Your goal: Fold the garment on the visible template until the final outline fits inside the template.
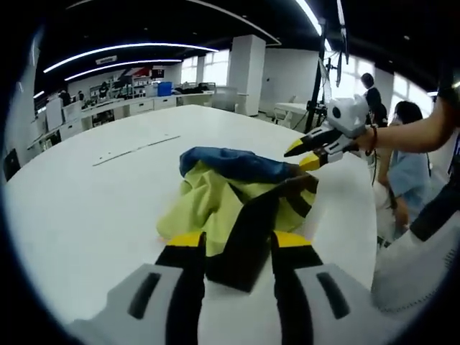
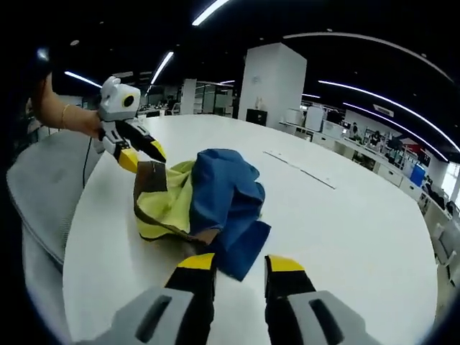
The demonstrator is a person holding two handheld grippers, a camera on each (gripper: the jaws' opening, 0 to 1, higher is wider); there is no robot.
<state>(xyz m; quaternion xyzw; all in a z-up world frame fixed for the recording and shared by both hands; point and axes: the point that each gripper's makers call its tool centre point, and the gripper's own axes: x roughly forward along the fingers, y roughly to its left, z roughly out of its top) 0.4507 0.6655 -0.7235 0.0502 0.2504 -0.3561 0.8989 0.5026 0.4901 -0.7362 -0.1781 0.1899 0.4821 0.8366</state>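
Note:
A crumpled garment (image 1: 215, 198) lies bunched on the white table (image 1: 86, 215), yellow-green with a blue part and a dark brown part. My left gripper (image 1: 238, 241) is open, its jaws either side of the dark brown flap. Across the pile, my right gripper (image 1: 305, 154) stands open at the blue end. In the right gripper view the garment (image 2: 215, 190) has its blue edge between the jaws of the open right gripper (image 2: 241, 263). The left gripper (image 2: 142, 154) hovers by the brown corner. A thin pale line (image 1: 136, 149) marks the table beyond the pile.
The round table's edge (image 2: 79, 237) runs close to the garment on one side, with a grey chair (image 2: 43, 180) beyond it. Two people (image 1: 406, 165) are past the table's far rim. The pale line (image 2: 302, 169) crosses bare tabletop (image 2: 345, 237).

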